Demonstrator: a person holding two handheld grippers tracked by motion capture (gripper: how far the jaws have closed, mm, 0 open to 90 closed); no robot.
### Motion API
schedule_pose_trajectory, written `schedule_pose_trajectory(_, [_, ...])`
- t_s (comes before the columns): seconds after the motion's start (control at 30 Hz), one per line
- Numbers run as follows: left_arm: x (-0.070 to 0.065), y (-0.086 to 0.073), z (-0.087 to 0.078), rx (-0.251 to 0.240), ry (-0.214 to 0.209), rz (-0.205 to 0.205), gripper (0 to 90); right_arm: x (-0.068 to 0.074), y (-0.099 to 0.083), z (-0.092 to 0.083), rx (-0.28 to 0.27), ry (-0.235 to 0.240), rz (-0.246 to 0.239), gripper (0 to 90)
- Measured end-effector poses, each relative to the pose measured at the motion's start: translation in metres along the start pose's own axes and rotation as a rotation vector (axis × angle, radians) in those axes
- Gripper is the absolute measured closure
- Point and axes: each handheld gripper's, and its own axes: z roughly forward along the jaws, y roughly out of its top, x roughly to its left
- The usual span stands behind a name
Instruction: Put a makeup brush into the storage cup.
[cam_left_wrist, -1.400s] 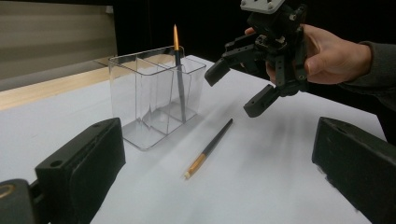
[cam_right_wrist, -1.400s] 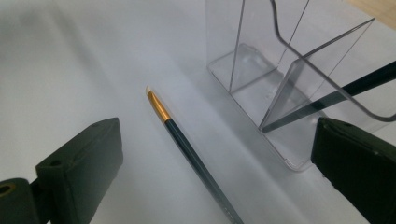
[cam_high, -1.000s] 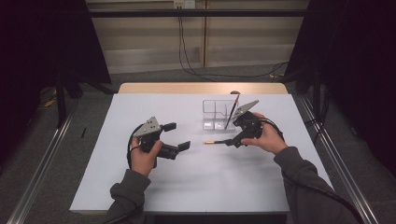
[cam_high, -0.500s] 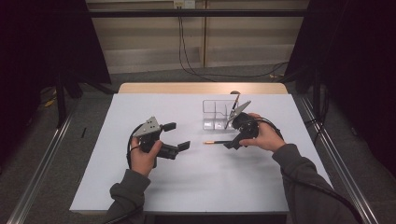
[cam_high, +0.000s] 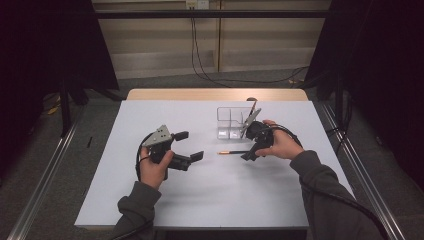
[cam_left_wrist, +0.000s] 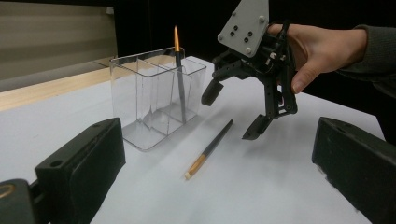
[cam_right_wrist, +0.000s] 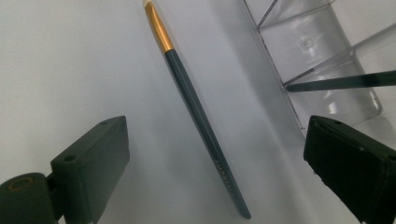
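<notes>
A dark-handled brush (cam_high: 232, 152) with a gold ferrule lies flat on the white table, just in front of a clear divided organizer (cam_high: 231, 122). A second brush (cam_left_wrist: 179, 70) stands upright in one of the organizer's compartments. My right gripper (cam_high: 246, 145) hovers open over the lying brush's handle, jaws pointing down and straddling it without touching. In the right gripper view the brush (cam_right_wrist: 191, 102) runs diagonally between the wide-apart jaws, with the organizer (cam_right_wrist: 317, 42) at the upper right. My left gripper (cam_high: 191, 145) is held open to the left, facing the brush (cam_left_wrist: 210, 149) and the right gripper (cam_left_wrist: 232, 114).
The white table surface (cam_high: 210, 200) extends broadly toward the near edge. A wooden strip (cam_high: 215, 94) borders the far side. Metal rails (cam_high: 45, 170) run along the floor on both sides, and cables hang on the back wall.
The right gripper has shifted slightly left and tipped down over the lying brush. The left gripper and both brushes stay where they were.
</notes>
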Motion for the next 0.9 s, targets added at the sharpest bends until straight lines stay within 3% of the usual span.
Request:
schedule_pose_trajectory(0.17, [-0.0001, -0.0001, -0.0003, -0.007, 0.007, -0.009, 2.4, -0.0004, 0.0004, 0.0023, 0.001, 0.008, -0.003, 9.3])
schedule_pose_trajectory(0.83, [0.0005, -0.0007, -0.0004, -0.005, 0.007, -0.007, 2.4, -0.0003, 0.0038, 0.0069, -0.003, 0.030, -0.039, 34.8])
schedule_pose_trajectory(0.9, [0.0006, -0.0008, -0.0003, -0.005, 0.006, -0.008, 2.4, 0.0000, 0.0042, 0.0079, -0.004, 0.028, -0.025, 37.7])
